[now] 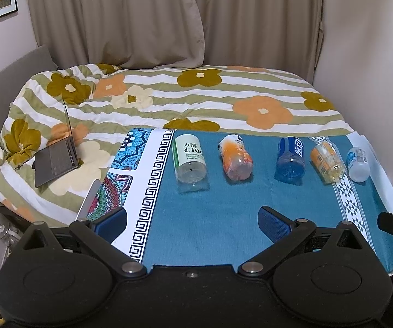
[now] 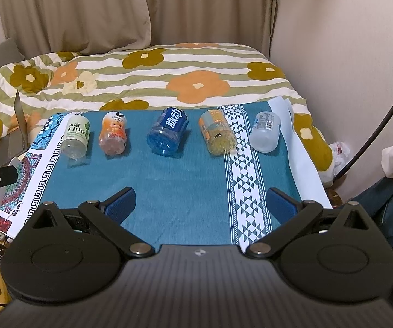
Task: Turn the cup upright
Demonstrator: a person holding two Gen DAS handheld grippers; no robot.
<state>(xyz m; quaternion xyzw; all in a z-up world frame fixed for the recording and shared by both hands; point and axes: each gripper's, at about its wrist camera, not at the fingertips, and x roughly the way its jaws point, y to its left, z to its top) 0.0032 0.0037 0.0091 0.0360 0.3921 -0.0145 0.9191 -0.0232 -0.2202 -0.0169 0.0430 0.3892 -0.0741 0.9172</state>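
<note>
Several plastic bottle-cups lie on their sides in a row across the far part of a teal cloth (image 1: 218, 213). From left to right: a green-labelled clear one (image 1: 189, 161) (image 2: 76, 139), an orange one (image 1: 236, 161) (image 2: 114, 135), a blue one (image 1: 290, 160) (image 2: 167, 131), a yellow-orange one (image 1: 327, 161) (image 2: 218, 132) and a small frosted one (image 1: 358, 164) (image 2: 264, 131). My left gripper (image 1: 192, 222) is open, near the cloth's front, well short of the row. My right gripper (image 2: 202, 203) is open too, with nothing between its fingers.
The cloth covers a table (image 2: 308, 180) set against a bed with a flowered quilt (image 1: 196, 95). An open laptop (image 1: 57, 161) rests on the quilt at left. Curtains (image 1: 141, 19) hang behind, and a wall (image 2: 333, 54) stands at right. White cloth and a dark cable (image 2: 374, 136) are at far right.
</note>
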